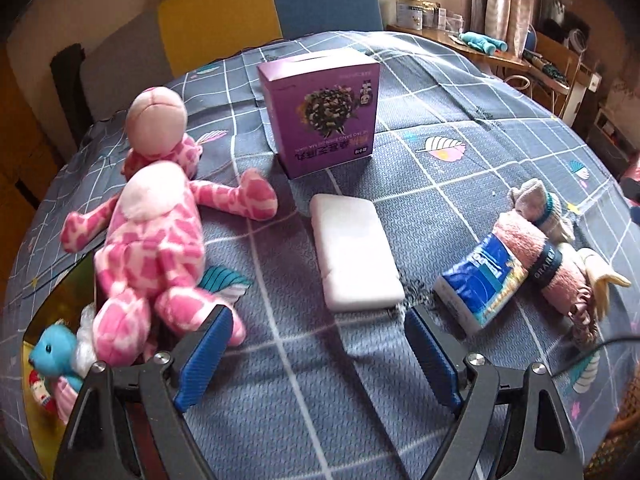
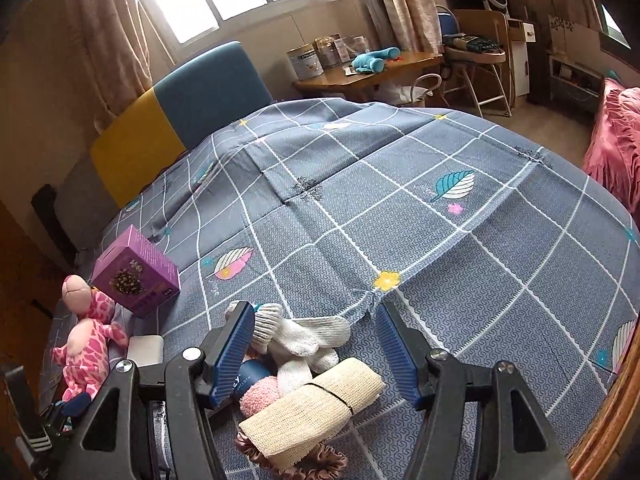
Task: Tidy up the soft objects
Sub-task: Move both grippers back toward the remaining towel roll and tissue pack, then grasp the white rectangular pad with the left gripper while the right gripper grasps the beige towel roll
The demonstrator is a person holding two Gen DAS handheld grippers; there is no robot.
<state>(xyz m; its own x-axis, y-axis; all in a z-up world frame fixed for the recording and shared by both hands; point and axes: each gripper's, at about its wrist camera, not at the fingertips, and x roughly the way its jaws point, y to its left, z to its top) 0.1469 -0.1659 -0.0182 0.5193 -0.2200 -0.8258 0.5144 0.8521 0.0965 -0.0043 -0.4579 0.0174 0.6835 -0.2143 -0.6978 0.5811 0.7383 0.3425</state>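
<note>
The soft things lie scattered over the grey-blue checked bedspread (image 1: 460, 128), not yet gathered. On one side the pink-and-white spotted plush giraffe (image 1: 156, 240) sprawls face down, its lower legs hanging into an open yellow-lined box (image 1: 36, 420) at the bed's edge, where a small blue plush bear (image 1: 54, 354) already sits; that box looks like the collecting place, and the giraffe seems only half in. In the middle rests a flat white soft-looking pack (image 1: 354, 252), lying apart from a purple printed cardboard carton (image 1: 322, 110) that stands upright behind it. On the other side a loose heap holds a blue-and-white tissue packet (image 1: 482, 284), a rolled pink fluffy towel with a dark band (image 1: 548, 264), white knitted socks (image 2: 296, 340), a beige rolled bandage (image 2: 312, 408) and a brown satin scrunchie (image 2: 316, 462).

The left gripper (image 1: 318, 344) hangs spread wide and empty above the cloth, just short of the white pack, probably aligned to straddle it. The right gripper (image 2: 316, 344), moderately spread, hovers over the heap with the socks between its jaws, pressing on nothing.
</note>
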